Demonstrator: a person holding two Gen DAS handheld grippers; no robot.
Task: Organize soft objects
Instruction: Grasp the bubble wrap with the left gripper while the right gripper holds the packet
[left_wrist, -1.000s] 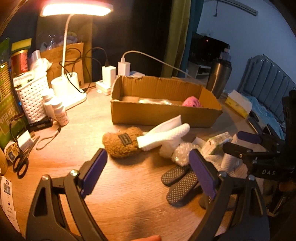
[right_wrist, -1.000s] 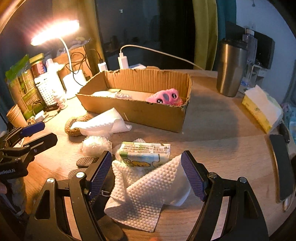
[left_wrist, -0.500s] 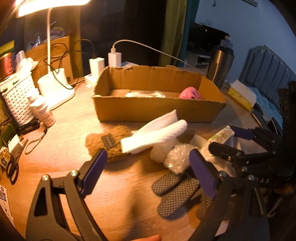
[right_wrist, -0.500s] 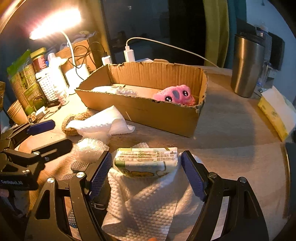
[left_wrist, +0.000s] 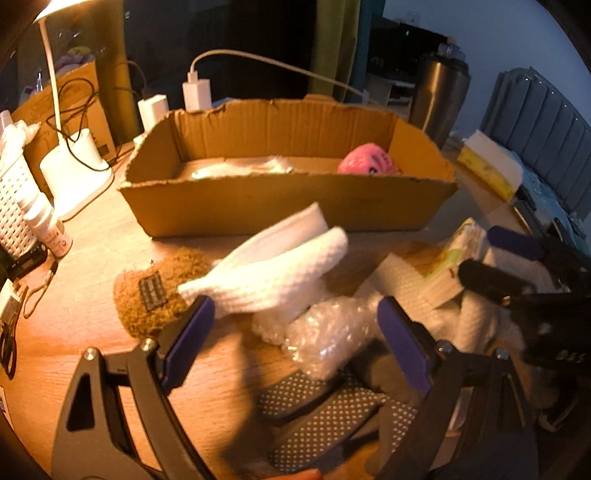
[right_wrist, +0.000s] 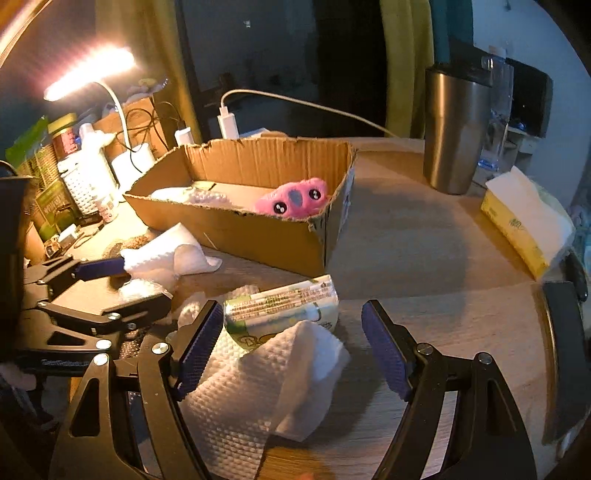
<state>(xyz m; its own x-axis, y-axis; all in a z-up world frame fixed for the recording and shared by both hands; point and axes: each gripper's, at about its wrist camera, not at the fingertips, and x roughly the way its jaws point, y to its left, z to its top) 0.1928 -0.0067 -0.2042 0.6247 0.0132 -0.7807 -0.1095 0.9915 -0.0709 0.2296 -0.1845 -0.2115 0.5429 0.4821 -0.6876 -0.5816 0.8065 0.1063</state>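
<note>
1. Both my grippers have closed in on the pile over the last second. My left gripper (left_wrist: 291, 325), jaws spread and holding nothing, has come forward until the crumpled clear bubble wrap (left_wrist: 325, 339) sits between its purple pads, with the white waffle-weave cloth (left_wrist: 273, 269) just ahead.
2. My right gripper (right_wrist: 291, 339), also released and empty, has advanced so the green-and-white tissue pack (right_wrist: 284, 306) lies between its fingers, resting on a white textured towel (right_wrist: 251, 391).
3. I judge that both hands are now lined up for a pick; nothing has been gripped yet.
4. The open brown cardboard box (left_wrist: 280, 214) stands beyond the pile and already holds a pink plush toy (right_wrist: 295, 199) at its right end and something pale at its left.
5. The box's torn near wall must be cleared on any lift. The middle of its floor looks free.
6. The grippers are near each other, so I would move one at a time.
7. To the right, the wooden tabletop (right_wrist: 424, 258) is bare as far as the steel tumbler (right_wrist: 458, 129).
</note>
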